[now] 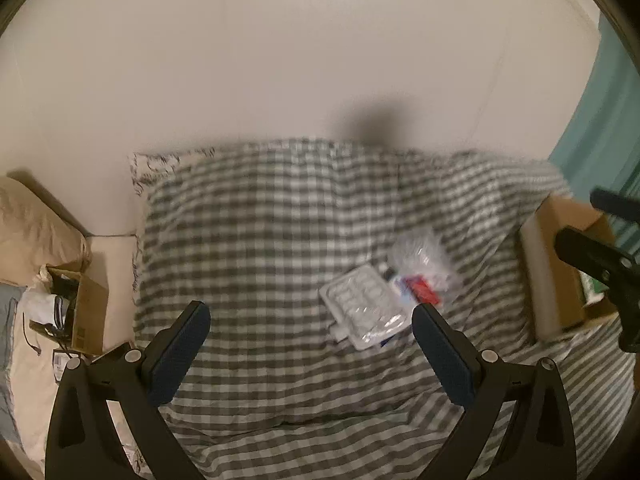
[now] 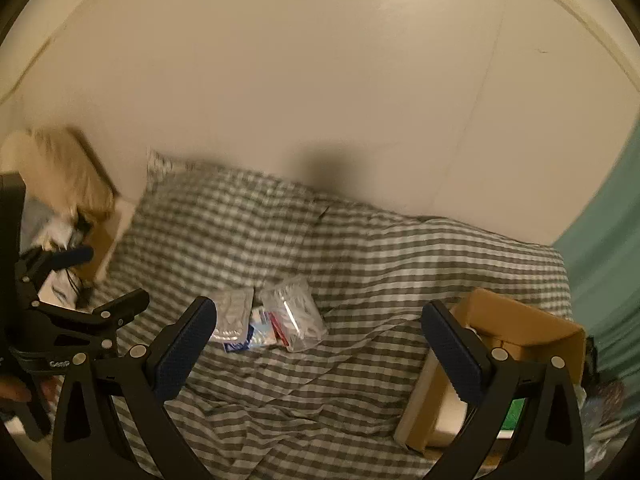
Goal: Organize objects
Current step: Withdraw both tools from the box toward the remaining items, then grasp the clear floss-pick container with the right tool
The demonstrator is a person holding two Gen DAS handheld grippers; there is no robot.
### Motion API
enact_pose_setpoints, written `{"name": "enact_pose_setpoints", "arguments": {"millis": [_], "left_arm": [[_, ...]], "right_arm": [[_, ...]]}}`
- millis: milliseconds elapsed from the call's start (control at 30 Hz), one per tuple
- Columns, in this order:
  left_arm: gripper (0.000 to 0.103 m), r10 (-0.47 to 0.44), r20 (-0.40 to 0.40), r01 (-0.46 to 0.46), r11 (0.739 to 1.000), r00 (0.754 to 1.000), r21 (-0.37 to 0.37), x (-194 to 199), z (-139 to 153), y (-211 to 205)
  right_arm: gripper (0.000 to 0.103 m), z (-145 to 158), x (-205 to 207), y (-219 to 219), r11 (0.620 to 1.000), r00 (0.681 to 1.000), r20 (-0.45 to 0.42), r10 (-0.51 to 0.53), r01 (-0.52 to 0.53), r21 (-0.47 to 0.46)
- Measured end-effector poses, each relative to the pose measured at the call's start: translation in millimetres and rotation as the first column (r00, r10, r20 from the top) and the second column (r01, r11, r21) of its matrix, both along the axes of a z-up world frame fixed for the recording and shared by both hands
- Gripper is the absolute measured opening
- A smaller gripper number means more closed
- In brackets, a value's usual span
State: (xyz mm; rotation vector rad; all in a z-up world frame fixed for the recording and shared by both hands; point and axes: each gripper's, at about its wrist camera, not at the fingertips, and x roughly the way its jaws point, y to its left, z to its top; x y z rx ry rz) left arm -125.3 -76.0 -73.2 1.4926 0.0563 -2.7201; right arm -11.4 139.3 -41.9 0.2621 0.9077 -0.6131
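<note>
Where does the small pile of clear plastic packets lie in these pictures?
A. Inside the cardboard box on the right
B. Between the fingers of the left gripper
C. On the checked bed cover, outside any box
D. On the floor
C: the pile of clear plastic packets rests on the checked bed cover, apart from the cardboard box, and both grippers are open and hold nothing.

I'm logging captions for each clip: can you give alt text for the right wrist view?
The open right gripper hovers over a grey checked bedspread where a small pile of clear plastic packets lies. An open cardboard box sits at right, the left gripper at the left edge, a pale wall behind.
</note>
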Motion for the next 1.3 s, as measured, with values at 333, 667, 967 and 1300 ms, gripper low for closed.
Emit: {"name": "enact_pose_setpoints", "arguments": {"millis": [333,667,967,1300], "left_arm": [[0.103,-0.013,0.102,0.017,0.999,0.995,-0.043,-16,-67,12],[0.103,0.014,0.131,-0.017,1.0,0.991,0.02,-31,-93,1],[0.103,-0.022,0.131,0.017,0.999,0.991,0.04,-31,-94,12],[0.103,0.042,0.129,-0.053,0.996,0.991,0.077,-47,-91,31]], "right_arm": [[0.102,-95,41,-27,0.996,0.989,-0.134,0.054,-0.043,0.081],[0.094,-163,67,-45,0.975,0.976,-0.186,0.111,-0.071,0.209],[0.069,-170,68,-49,0.967,0.974,-0.181,0.138,-0.093,0.239],[0.062,-125,27,-64,0.994,0.988,-0.147,0.044,-0.029,0.104]]}}
